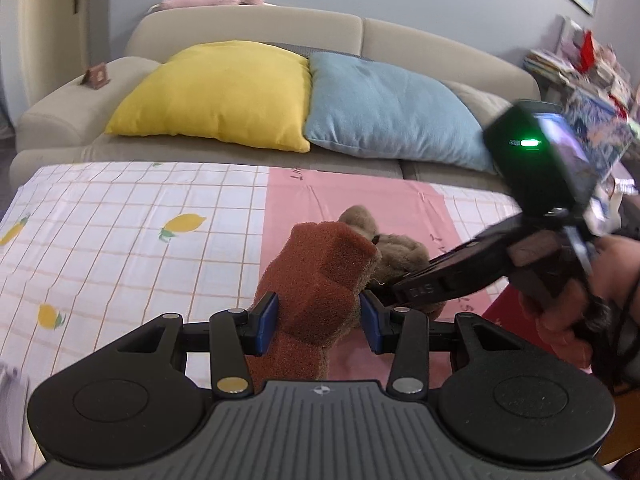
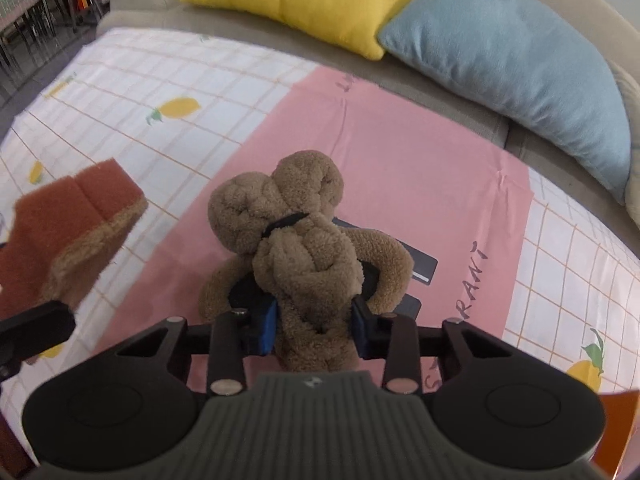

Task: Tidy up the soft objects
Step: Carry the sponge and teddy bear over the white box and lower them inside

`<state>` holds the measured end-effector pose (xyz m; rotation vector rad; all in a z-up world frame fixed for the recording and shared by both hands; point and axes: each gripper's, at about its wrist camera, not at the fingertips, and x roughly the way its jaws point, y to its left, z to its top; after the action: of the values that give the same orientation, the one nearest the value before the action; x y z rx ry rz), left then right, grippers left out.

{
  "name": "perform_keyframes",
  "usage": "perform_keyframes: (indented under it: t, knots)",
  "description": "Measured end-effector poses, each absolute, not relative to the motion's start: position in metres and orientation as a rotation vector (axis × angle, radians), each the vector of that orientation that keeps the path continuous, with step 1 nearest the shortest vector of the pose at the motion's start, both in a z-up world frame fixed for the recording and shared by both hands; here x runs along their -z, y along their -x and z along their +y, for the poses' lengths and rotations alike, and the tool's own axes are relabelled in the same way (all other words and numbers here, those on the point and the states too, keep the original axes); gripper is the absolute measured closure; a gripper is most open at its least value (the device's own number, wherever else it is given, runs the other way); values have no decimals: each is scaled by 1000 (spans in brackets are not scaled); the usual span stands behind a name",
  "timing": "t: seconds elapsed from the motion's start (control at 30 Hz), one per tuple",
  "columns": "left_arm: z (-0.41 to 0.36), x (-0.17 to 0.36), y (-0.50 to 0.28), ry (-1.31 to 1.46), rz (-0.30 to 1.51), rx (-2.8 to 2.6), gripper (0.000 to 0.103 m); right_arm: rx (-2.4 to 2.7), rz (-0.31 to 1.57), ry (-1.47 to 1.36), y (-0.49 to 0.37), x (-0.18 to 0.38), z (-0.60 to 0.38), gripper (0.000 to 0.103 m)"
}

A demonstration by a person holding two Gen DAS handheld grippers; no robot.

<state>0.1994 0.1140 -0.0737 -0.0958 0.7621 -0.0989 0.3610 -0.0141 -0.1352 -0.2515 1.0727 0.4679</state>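
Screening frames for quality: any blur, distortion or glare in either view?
Left wrist: right hand-held gripper and the clutter behind it motion-blurred, sponge sharp, sofa bowed by fisheye. Right wrist: plush sharp, sponge soft at the left edge, cloth grid curved. No glare; soft, even light.

Both claws are matte black with blue pads (image 1: 267, 322), silver rivets and a ribbed grey housing; the right claw (image 2: 314, 326) carries a green light.

Left of the brown plush toy (image 2: 296, 240) the checked cloth (image 2: 132, 92) on the tabletop lies open for passage; the rust sponge (image 2: 76, 216) crowds its near left, two cushions (image 2: 520, 48) wall off the far side
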Motion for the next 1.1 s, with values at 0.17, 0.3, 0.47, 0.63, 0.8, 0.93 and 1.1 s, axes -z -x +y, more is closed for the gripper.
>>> perform_keyframes:
  t: [0.17,0.3,0.47,0.63,0.8,0.93,1.1]
  knots:
    - [109,59,-179,126,737,92,53,-477,996,117,-321,96,-40,67]
    - [98,46,-166,131,712,116,53,-464,920,46,-284,66,-65,67]
    - [79,31,-151,133,682,151,53,-413,848,-42,-242,40,-110,67]
    - [54,18,-141,131,665,209,53,-321,828,-128,-209,31,-164,66]
    - [23,7,-133,123,654,289,53,-223,796,-175,-182,28,-215,66]
    - [-3,-2,-132,147,659,370,53,-156,786,-222,-168,28,-251,66]
    - [-40,-11,-140,161,669,462,53,-76,757,-242,-152,28,-291,66]
